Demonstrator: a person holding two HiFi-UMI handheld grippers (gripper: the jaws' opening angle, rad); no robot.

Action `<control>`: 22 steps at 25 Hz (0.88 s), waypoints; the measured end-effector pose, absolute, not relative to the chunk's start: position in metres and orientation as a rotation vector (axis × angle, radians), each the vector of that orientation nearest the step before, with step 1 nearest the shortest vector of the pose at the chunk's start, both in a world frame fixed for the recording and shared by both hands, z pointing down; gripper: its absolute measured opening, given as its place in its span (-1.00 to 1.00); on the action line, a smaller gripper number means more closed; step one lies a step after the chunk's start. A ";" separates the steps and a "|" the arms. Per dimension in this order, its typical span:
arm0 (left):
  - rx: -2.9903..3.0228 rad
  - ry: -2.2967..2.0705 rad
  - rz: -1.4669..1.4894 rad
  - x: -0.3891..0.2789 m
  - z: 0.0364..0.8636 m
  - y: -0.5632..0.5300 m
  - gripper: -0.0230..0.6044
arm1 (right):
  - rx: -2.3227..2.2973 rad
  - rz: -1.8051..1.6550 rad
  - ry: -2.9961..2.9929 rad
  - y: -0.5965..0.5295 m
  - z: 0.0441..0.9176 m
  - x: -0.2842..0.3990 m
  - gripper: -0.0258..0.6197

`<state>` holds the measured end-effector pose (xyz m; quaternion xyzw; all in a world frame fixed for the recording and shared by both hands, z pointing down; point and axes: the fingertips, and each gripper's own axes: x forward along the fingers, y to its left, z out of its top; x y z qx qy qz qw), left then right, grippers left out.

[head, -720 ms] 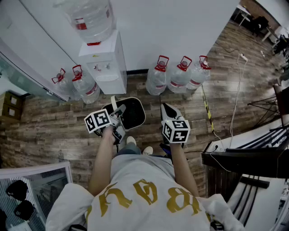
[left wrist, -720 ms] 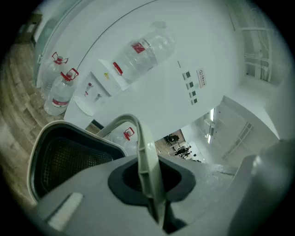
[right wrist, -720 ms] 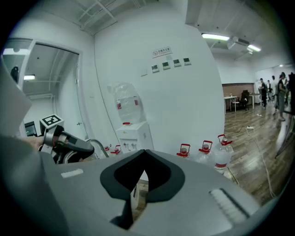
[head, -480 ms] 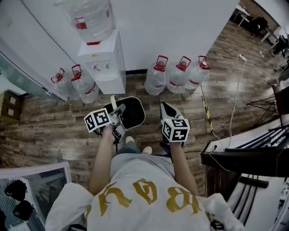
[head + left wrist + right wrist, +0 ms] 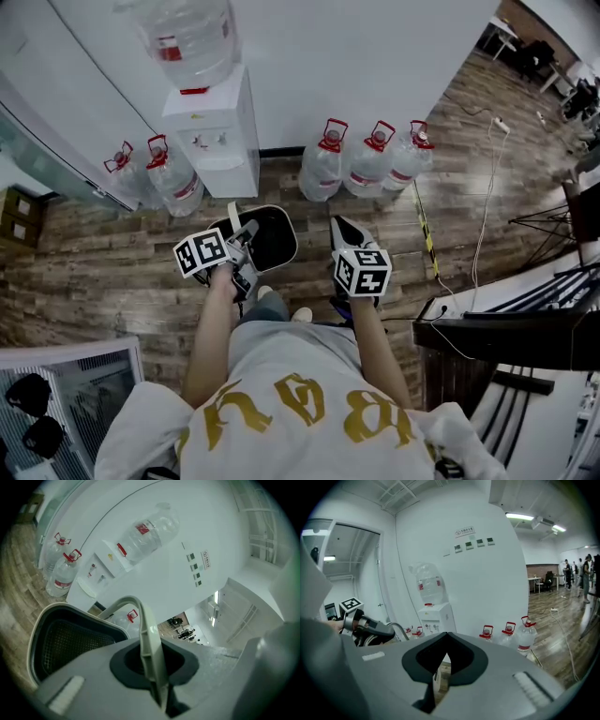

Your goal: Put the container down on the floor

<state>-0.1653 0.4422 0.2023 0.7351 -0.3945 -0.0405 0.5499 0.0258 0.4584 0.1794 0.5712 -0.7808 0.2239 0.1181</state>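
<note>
Left tongs pinched pale bail handle of black container. Container hung at 12 o'clock from person, apparently clear of wooden floor. Handle grip probably for carrying and lowering. Right tongs pressed together, empty, at container's 3 o'clock, kept aside.

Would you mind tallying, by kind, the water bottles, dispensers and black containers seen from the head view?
Water bottles: 6
Water dispenser: 1
Container: 1
Total: 8
</note>
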 end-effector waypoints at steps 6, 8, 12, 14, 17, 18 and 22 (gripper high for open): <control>1.720 -0.947 -0.104 -0.172 0.204 0.437 -0.86 | 1.677 0.695 -2.264 0.453 0.187 0.028 -0.83; 1.716 -0.954 -0.100 -0.174 0.206 0.431 -0.86 | 1.669 0.695 -2.263 0.446 0.188 0.027 -0.83; 1.692 -0.955 -0.105 -0.176 0.213 0.416 -0.86 | 1.658 0.714 -2.247 0.430 0.197 0.030 -0.83; 1.686 -0.954 -0.118 -0.176 0.216 0.397 -0.86 | 1.667 0.726 -2.237 0.412 0.204 0.035 -0.83; 1.672 -0.954 -0.116 -0.172 0.226 0.369 -0.86 | 1.673 0.756 -2.219 0.386 0.215 0.041 -0.83; 1.663 -0.954 -0.108 -0.170 0.232 0.361 -0.86 | 1.664 0.776 -2.215 0.377 0.220 0.042 -0.83; 1.632 -0.952 -0.085 -0.162 0.253 0.312 -0.86 | 1.619 0.843 -2.220 0.325 0.234 0.042 -0.83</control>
